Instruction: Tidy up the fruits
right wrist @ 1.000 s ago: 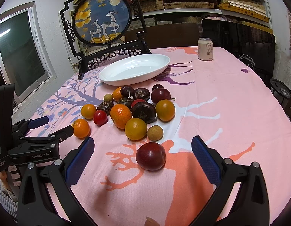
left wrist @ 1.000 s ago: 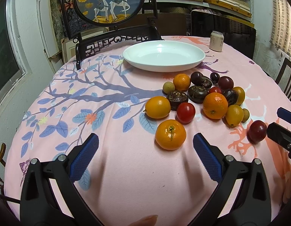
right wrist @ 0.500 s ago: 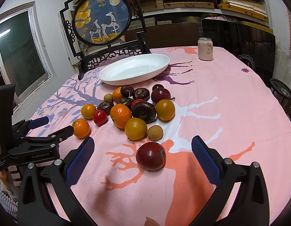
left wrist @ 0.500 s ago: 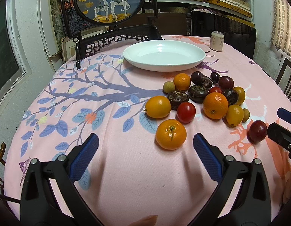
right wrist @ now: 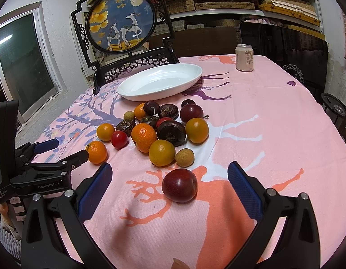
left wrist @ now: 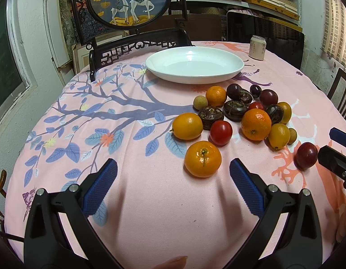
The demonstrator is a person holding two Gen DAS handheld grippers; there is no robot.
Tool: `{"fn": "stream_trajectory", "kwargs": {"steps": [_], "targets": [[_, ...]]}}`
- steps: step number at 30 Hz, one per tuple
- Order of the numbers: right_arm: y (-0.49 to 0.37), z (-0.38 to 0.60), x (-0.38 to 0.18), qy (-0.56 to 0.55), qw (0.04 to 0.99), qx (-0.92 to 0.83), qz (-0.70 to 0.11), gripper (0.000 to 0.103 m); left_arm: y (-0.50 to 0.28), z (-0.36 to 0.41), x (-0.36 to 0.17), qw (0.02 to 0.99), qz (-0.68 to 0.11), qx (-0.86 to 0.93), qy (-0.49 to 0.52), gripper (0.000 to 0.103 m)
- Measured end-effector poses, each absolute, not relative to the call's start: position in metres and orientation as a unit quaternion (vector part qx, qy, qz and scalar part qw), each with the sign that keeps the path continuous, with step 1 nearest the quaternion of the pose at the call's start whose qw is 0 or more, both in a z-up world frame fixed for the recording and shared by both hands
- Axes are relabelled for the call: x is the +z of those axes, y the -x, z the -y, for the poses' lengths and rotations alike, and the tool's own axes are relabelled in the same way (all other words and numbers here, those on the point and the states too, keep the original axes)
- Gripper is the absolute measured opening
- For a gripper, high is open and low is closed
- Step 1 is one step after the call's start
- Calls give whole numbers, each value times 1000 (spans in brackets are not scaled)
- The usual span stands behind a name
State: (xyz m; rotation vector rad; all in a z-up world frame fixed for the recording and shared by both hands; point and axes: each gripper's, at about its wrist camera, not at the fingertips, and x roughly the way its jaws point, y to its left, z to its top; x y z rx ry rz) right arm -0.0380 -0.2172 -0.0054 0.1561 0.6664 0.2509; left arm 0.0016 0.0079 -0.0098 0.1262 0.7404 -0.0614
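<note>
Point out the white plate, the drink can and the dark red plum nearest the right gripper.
white plate [right wrist: 137, 94]: right wrist view, near rim.
drink can [right wrist: 244, 59]: right wrist view, label.
dark red plum [right wrist: 179, 185]: right wrist view, middle of its skin.

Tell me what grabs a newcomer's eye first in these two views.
A heap of mixed fruit lies on the pink patterned tablecloth, in front of an empty white dish. Nearest each open gripper sits a lone fruit: an orange by the left gripper, a dark red plum between the jaws of the right gripper.
</note>
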Motion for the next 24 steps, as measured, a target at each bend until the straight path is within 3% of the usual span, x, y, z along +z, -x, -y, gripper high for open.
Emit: {"fn": "stream_trajectory", "kwargs": {"steps": [24], "targets": [[37,214,-10,-77,932,133,-327,102,-2,-8,-10,929,-364,-30,-61,101]]}}
